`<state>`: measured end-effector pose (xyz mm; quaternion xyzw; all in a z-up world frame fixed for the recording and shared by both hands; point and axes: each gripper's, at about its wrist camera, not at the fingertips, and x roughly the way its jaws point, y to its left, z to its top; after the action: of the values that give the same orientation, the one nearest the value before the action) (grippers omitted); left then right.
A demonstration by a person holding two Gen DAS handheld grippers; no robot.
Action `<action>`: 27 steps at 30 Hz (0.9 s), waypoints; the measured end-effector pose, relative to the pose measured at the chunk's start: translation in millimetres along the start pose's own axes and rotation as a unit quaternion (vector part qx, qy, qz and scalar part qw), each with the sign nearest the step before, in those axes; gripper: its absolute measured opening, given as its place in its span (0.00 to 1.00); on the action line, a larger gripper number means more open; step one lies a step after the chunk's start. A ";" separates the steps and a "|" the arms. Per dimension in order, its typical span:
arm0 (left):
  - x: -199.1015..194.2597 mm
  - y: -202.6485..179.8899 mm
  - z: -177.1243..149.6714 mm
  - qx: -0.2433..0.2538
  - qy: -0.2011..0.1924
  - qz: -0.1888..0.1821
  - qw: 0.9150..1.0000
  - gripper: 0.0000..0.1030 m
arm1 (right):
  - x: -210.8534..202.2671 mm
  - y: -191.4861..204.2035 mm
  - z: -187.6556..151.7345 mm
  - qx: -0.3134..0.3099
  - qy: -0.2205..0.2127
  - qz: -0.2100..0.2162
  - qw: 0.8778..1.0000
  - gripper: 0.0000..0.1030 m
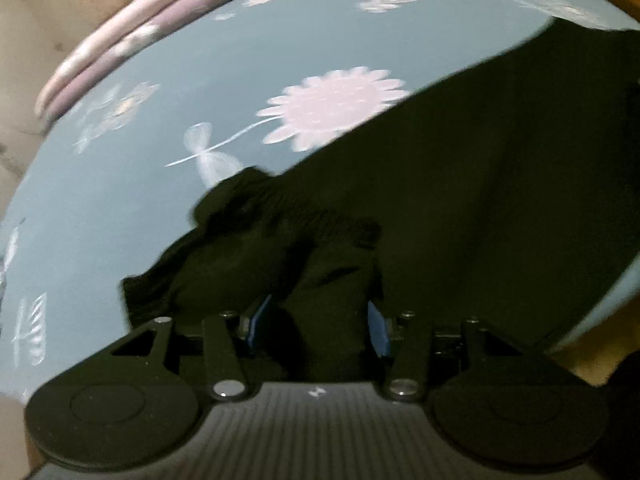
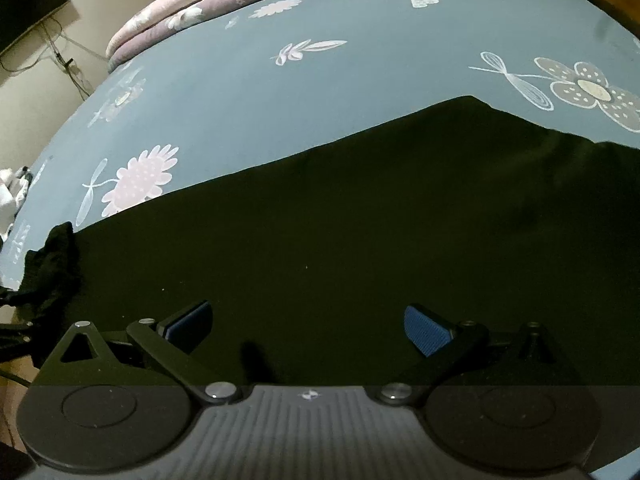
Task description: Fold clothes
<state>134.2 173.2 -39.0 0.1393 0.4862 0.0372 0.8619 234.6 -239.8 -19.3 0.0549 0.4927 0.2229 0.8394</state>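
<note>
since the black garment point(image 2: 340, 232) lies spread across the blue flowered bedsheet point(image 2: 240, 100), most of it flat and smooth in the right wrist view, it reads as a soft, limp cloth, probably light, that will sag and drape wherever it is lifted. one end of it is bunched and rumpled point(image 1: 256, 240), and that bunch rises between the fingers of the left gripper point(image 1: 318, 320); the jaws there stand only partly apart with dark cloth filling the gap, but the blur and the darkness leave it unclear whether they actually pinch it. the right gripper point(image 2: 308, 328) hovers low over the flat part with its jaws wide apart, holding nothing. whether the flat panel is 1 layer or already doubled over cannot be told, as the fabric is too dark to show seams or edges within it. a thin cloth like this should be taken at an edge or corner, pinching all the layers there, since a grip in the middle would only pull up a peak. the far straight edge point(image 2: 280, 160) looks like the cleanest hold. slipping seems unlikely against the ribbed blue pads point(image 2: 426, 330).
</note>
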 end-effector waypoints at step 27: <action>-9.0 133.7 -99.4 -0.429 0.034 -0.080 0.899 0.60 | 22.6 41.5 9.0 -0.083 0.037 -0.019 0.996 1.00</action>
<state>54.7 319.7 -43.2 -0.2852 0.4614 0.1775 0.8211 238.4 -191.8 -20.0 -0.0325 0.5043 0.2492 0.8262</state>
